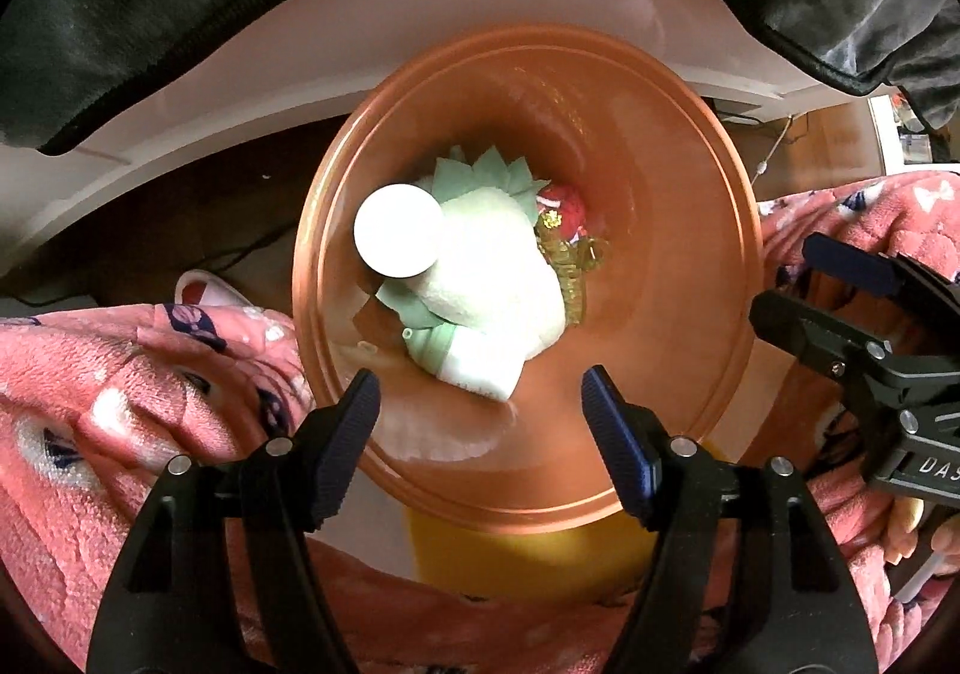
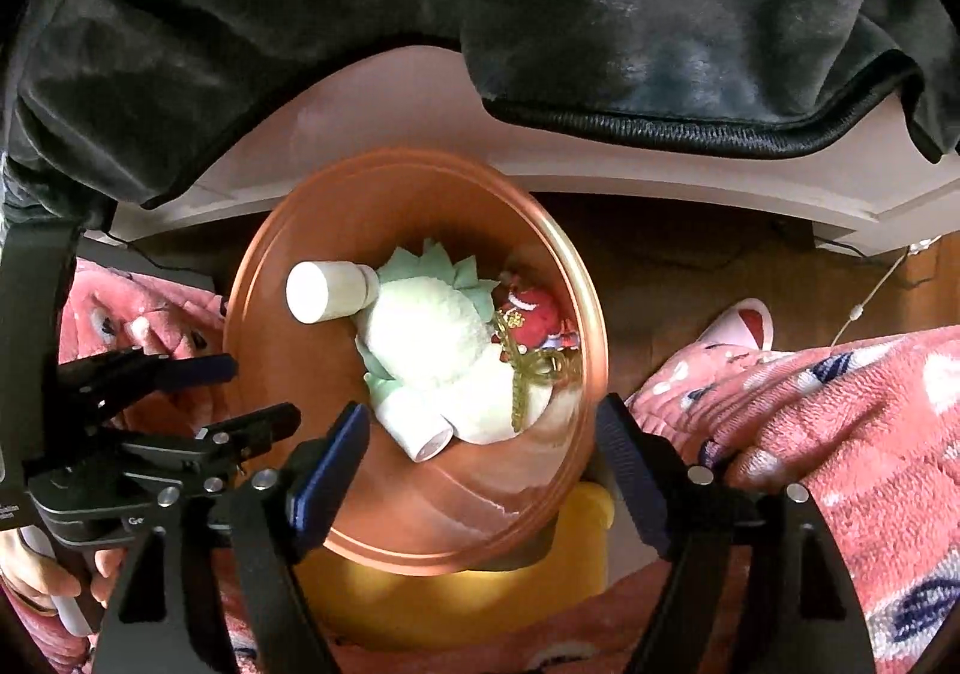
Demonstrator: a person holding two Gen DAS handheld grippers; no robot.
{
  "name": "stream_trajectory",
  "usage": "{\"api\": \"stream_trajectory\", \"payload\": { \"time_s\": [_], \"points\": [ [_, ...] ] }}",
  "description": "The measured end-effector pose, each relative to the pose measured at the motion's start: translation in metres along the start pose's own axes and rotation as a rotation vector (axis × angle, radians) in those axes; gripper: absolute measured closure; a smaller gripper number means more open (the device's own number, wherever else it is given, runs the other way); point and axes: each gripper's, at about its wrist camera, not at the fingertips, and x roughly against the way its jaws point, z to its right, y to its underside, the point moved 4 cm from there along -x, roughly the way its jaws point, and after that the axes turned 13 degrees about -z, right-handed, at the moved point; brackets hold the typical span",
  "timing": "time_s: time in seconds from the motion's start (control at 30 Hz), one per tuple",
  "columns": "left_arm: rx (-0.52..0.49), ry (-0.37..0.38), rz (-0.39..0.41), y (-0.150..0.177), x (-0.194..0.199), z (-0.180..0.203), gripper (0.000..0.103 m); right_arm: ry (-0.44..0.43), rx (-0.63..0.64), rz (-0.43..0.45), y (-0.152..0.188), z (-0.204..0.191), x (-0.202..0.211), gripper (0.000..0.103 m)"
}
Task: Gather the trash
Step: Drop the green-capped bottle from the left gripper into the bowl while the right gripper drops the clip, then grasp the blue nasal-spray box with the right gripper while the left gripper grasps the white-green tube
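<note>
**Both grippers hang open over a filled bin**

The round bin (image 1: 690, 266) has a smooth, glossy terracotta-orange wall that narrows toward the bottom, ringed by a stepped rim. It stands on something matte yellow (image 1: 528, 554), between two legs in fuzzy pink fleece (image 1: 120, 392) printed with white and navy shapes.

The trash lies down inside the bin. A white cylindrical bottle (image 1: 396, 239) with a flat round end leans against the wall (its end faces up toward the left wrist camera). Beside it sits a soft, crumpled white wad (image 1: 498, 266), with pale green paper (image 1: 480, 176) of jagged, pointed edges poking out from under it. A small white tube (image 2: 423, 428) lies at the near edge of the wad. A shiny gold ribbon (image 1: 570, 260) and a red printed wrapper (image 1: 564, 203) rest against the far wall.

The left gripper (image 1: 480, 416) points steeply down over the bin's near rim, its ribbed dark-blue pads (image 1: 618, 434) spread apart with nothing between them. The right gripper (image 2: 474, 446) does likewise, jaws wide and empty.

A plush dark grey fabric (image 2: 540, 2) with a corded hem drapes over a pale curved ledge (image 2: 390, 98) behind the bin.
</note>
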Motion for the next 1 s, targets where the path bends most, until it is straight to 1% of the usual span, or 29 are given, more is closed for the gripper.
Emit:
{"api": "stream_trajectory", "payload": {
  "time_s": [0.13, 0.2, 0.27, 0.37, 0.4, 0.47, 0.57, 0.6, 0.67, 0.77, 0.83, 0.93, 1.0],
  "points": [
    [0.001, 0.005, 0.04, 0.003, 0.01, 0.0, 0.035, -0.019, -0.019, 0.028, 0.001, 0.002, 0.009, 0.026],
    [0.003, -0.004, 0.081, 0.004, 0.019, 0.001, 0.035, -0.031, -0.025, 0.072, 0.002, 0.003, 0.024, 0.026],
    [-0.004, -0.018, 0.14, 0.007, 0.031, 0.003, 0.035, -0.018, -0.005, 0.133, 0.002, 0.001, 0.043, 0.026],
    [-0.024, -0.048, 0.211, 0.01, 0.047, 0.008, 0.035, 0.03, 0.059, 0.274, 0.005, -0.009, 0.091, 0.025],
    [-0.035, -0.061, 0.234, 0.012, 0.051, 0.011, 0.035, 0.05, 0.086, 0.339, 0.005, -0.012, 0.114, 0.025],
    [-0.047, -0.078, 0.249, 0.012, 0.054, 0.015, 0.035, 0.092, 0.112, 0.454, 0.003, -0.013, 0.155, 0.018],
    [-0.06, -0.09, 0.248, 0.012, 0.053, 0.018, 0.035, 0.172, 0.115, 0.633, -0.007, -0.004, 0.216, 0.011],
    [-0.061, -0.091, 0.249, 0.012, 0.054, 0.018, 0.035, 0.211, 0.108, 0.699, -0.015, 0.002, 0.239, 0.01],
    [-0.062, -0.087, 0.254, 0.012, 0.055, 0.017, 0.035, 0.253, 0.099, 0.793, -0.033, 0.017, 0.274, 0.006],
    [-0.057, -0.085, 0.26, 0.013, 0.055, 0.016, 0.035, 0.294, 0.072, 0.862, -0.064, 0.039, 0.31, 0.006],
    [-0.048, -0.08, 0.258, 0.012, 0.053, 0.014, 0.035, 0.303, 0.081, 0.875, -0.085, 0.051, 0.326, 0.006],
    [-0.038, -0.069, 0.254, 0.012, 0.053, 0.012, 0.035, 0.345, 0.095, 0.852, -0.115, 0.063, 0.332, 0.006],
    [-0.034, -0.068, 0.254, 0.012, 0.052, 0.011, 0.035, 0.378, 0.111, 0.797, -0.137, 0.076, 0.331, 0.006]
  ]
}}
